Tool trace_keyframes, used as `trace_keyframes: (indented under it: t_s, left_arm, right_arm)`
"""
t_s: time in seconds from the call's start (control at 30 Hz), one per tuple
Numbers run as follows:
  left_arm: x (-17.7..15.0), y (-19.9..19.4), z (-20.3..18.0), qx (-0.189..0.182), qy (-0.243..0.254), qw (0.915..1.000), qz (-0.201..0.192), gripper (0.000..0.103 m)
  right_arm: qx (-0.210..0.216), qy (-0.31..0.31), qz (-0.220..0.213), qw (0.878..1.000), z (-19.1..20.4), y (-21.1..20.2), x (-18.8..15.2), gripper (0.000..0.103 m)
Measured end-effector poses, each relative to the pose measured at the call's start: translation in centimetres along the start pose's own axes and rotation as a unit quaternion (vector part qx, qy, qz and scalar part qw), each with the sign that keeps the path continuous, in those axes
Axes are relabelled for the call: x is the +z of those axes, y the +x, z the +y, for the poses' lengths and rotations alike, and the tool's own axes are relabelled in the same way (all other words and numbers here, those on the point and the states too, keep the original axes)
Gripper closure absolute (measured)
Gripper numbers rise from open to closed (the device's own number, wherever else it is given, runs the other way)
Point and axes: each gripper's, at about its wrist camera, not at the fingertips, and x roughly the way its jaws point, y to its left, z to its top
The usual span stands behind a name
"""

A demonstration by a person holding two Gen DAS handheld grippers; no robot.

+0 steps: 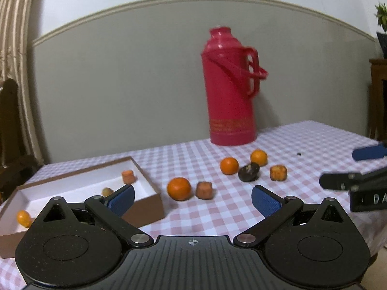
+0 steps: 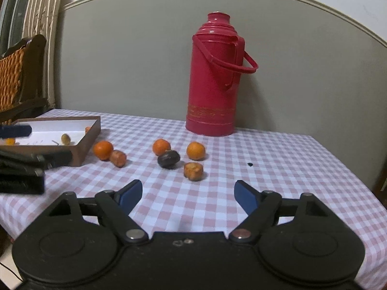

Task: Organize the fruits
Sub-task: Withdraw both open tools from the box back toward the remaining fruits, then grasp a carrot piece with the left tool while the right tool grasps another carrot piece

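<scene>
Three oranges (image 1: 179, 189) (image 1: 229, 166) (image 1: 259, 157) lie loose on the checked tablecloth, with two brownish-orange fruits (image 1: 204, 190) (image 1: 278, 172) and a dark one (image 1: 249, 172). At the left is a brown box (image 1: 145, 207) with a white inside; it holds an orange piece (image 1: 127, 176), a small yellowish fruit (image 1: 107, 191) and a small orange (image 1: 23, 218). My left gripper (image 1: 193, 189) is open beside the box's near right corner, nothing between its pads. My right gripper (image 2: 188, 188) stands open and empty in front of the brownish-orange fruit (image 2: 193, 171) and the dark fruit (image 2: 168, 159).
A tall red thermos flask (image 2: 212, 84) stands at the back of the table against the grey wall. A wooden chair with a woven back (image 2: 19, 72) is off the table's left side. The table's right edge (image 2: 350, 169) falls away at the right.
</scene>
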Motion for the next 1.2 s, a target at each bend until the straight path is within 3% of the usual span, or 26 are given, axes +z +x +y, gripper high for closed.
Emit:
trace_keyframes:
  t_s: [0.03, 0.13, 0.37, 0.8, 1.2]
  left_arm:
    - [0.1, 0.6, -0.2, 0.0, -0.002, 1.0, 0.005, 0.002]
    - [0.3, 2.6, -0.6, -0.006, -0.016, 0.9996, 0.023, 0.024]
    - [0.2, 6.2, -1.5, -0.003, -0.02, 0.9986, 0.049, 0.025]
    - [0.3, 11.4, -2.4, -0.018, -0.023, 0.9921, 0.122, 0.039]
    - [1.1, 14.3, -2.8, -0.034, -0.012, 0.99, 0.136, 0.039]
  right_arm:
    - [0.001, 0.0, -0.001, 1.0, -0.1, 0.2, 0.1, 0.027]
    - [0.002, 0.006, 0.005, 1.0, -0.7, 1.7, 0.6, 0.032]
    - [0.007, -0.005, 0.028, 1.0, -1.3, 5.2, 1.1, 0.049]
    - [0.026, -0.004, 0.072, 0.997, -1.2, 10.8, 1.7, 0.058]
    - [0.036, -0.002, 0.099, 0.994, -1.3, 13.8, 2.5, 0.06]
